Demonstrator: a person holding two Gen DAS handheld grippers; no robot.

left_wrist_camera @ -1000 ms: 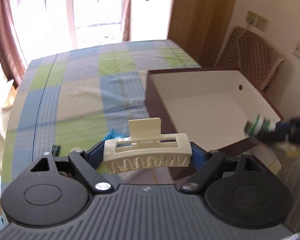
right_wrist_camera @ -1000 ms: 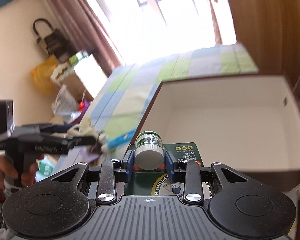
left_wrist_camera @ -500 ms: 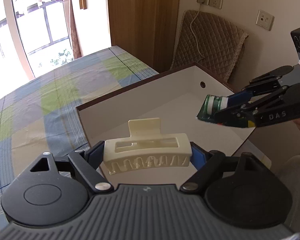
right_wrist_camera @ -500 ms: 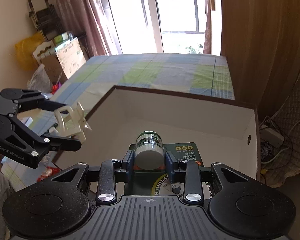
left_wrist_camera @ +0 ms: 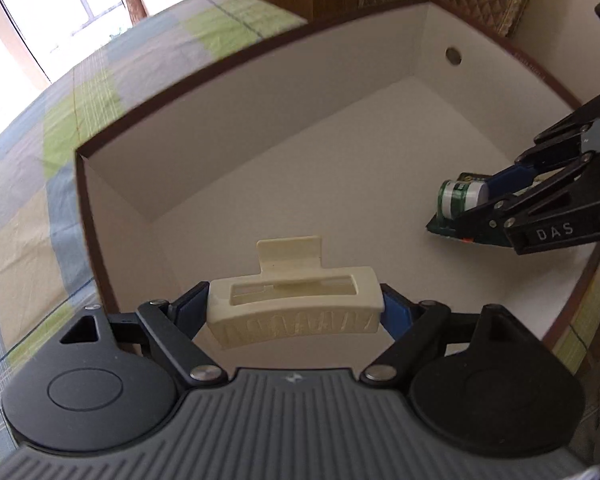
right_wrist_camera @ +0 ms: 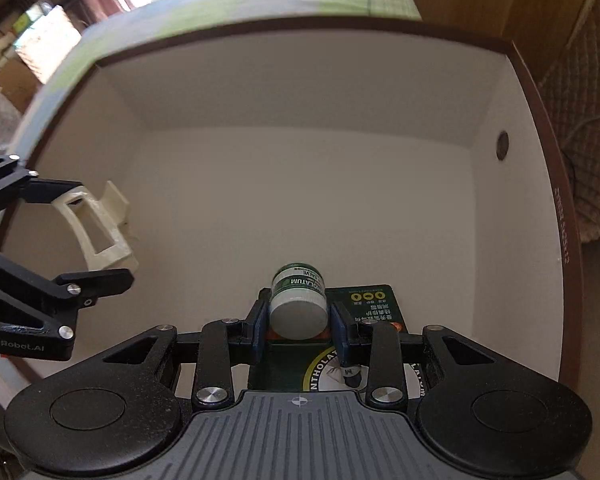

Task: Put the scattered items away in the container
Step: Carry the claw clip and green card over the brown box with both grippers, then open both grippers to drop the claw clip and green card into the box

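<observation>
The left tool (left_wrist_camera: pixel 296 308), at lower centre of its view, grips one cream hair claw clip (left_wrist_camera: pixel 294 306) across its ends, over the white-lined box (left_wrist_camera: pixel 260 128). The right tool (right_wrist_camera: pixel 300 322), at lower centre of its view, clamps one green-labelled jar (right_wrist_camera: pixel 298 300) on its green card (right_wrist_camera: pixel 374 306), inside the same box.

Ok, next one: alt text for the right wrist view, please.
The right claw grips a small green-and-white jar on its green card over the bare white floor of a brown-rimmed box. At left, the left claw holds a cream hair clip inside the box's left wall.
</observation>
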